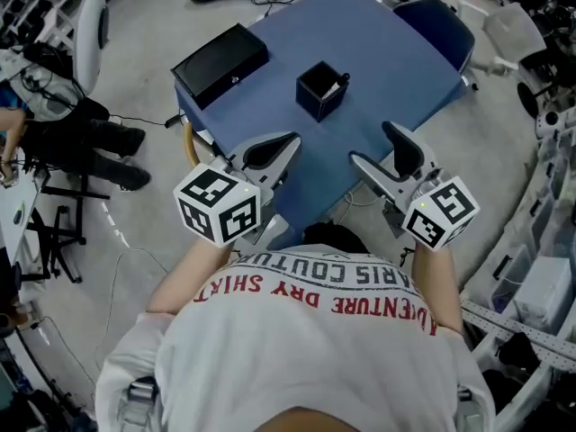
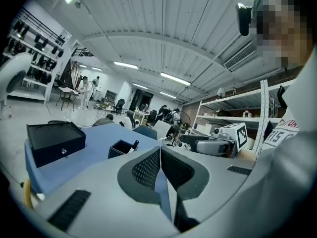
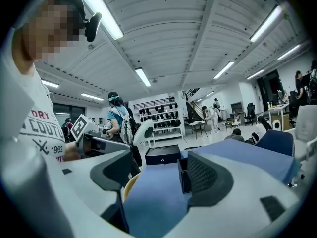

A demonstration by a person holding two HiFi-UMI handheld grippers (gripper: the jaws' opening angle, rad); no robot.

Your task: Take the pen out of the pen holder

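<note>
- Nearly upright, the pen (image 1: 340, 82) leans against a corner of the pen holder (image 1: 317, 94) on the blue table (image 1: 387, 61).
- Left gripper (image 1: 274, 148): jaws pressed together, empty.
- Right gripper (image 1: 373, 144): jaws wide apart, empty.

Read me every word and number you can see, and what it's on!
"COUTURE": black print, person's white T-shirt.
"DRY", "SHIRT": red print, same T-shirt.
"1962": same T-shirt, right gripper view.
Black rectangular box: emblem too small to read.
White marker cubes: square patterns, no letters.
</note>
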